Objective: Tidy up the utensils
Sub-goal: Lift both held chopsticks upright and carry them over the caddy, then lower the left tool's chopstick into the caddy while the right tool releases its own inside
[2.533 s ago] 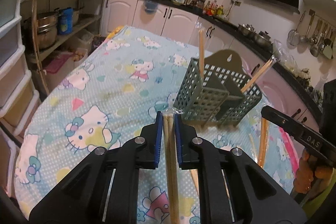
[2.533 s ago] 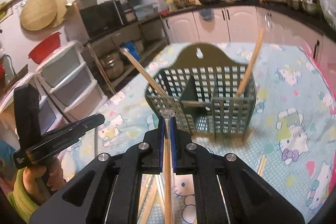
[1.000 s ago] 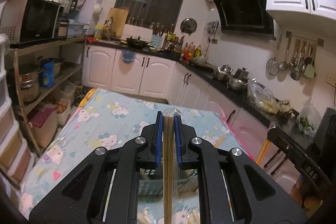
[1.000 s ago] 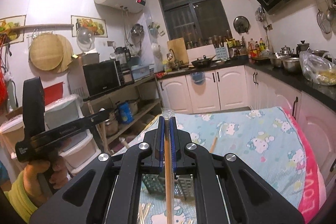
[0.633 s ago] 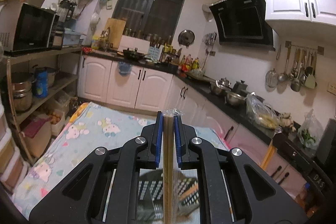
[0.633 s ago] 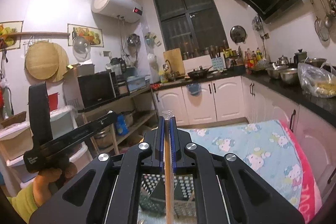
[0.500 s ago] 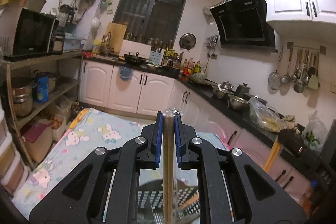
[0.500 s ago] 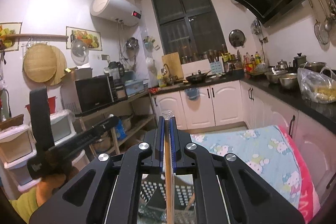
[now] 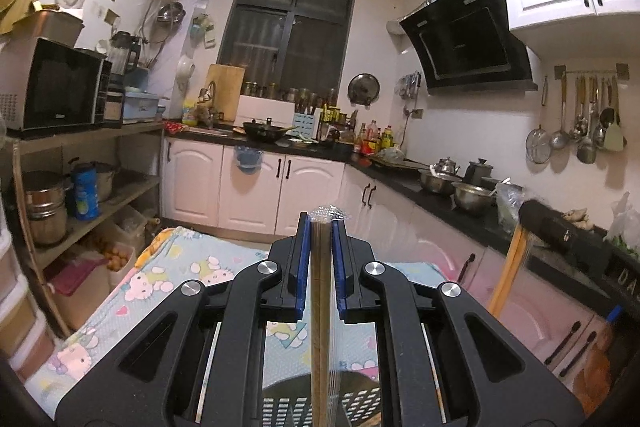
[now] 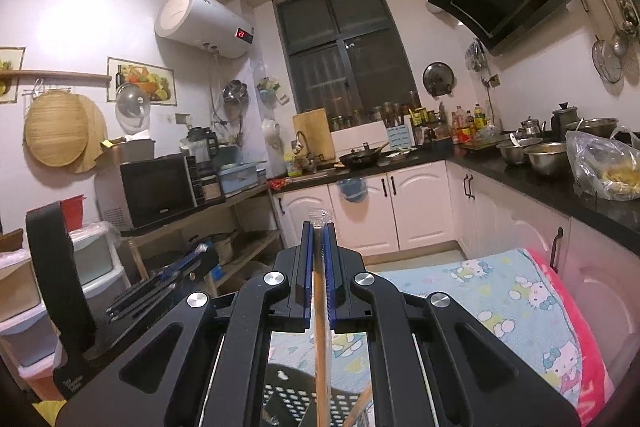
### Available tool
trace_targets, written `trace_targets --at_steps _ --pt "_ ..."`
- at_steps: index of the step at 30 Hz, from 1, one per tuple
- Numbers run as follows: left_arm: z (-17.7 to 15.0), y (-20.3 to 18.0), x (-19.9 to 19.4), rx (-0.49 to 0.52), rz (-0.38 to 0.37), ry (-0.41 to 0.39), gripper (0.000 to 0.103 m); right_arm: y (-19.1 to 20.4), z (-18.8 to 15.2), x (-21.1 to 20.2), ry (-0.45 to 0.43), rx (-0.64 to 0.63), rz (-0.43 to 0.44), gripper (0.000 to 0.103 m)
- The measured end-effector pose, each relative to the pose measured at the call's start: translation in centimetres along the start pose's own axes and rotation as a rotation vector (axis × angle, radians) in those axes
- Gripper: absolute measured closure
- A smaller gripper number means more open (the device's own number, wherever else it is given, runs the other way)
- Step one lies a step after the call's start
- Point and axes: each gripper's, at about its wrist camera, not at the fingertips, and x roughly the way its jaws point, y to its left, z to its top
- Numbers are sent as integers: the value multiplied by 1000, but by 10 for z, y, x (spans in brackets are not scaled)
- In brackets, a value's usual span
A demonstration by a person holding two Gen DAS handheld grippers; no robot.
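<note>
Raised, both grippers (image 9: 320, 223) (image 10: 318, 227) pinch wrapped wooden chopsticks (image 9: 320, 327) (perforated basket (image 10: 296, 399) below).

A table is covered edge to edge by a light blue cartoon-cat cloth (image 10: 516, 291) with a pink border along one side. A dark perforated utensil basket (image 10: 296, 393) stands on the cloth, only its upper back panel and part of its lattice walls visible at the bottom of both wrist views.
</note>
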Motion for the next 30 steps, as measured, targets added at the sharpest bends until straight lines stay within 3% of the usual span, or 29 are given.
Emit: trace_targets --at_steps 15,30 --pt "-36 6 13 1 -12 30 98 -14 -46 16 19 -29 -25 97" --pt "-56 13 11 -5 -34 95 98 -27 -80 -11 100 -19 -20 97"
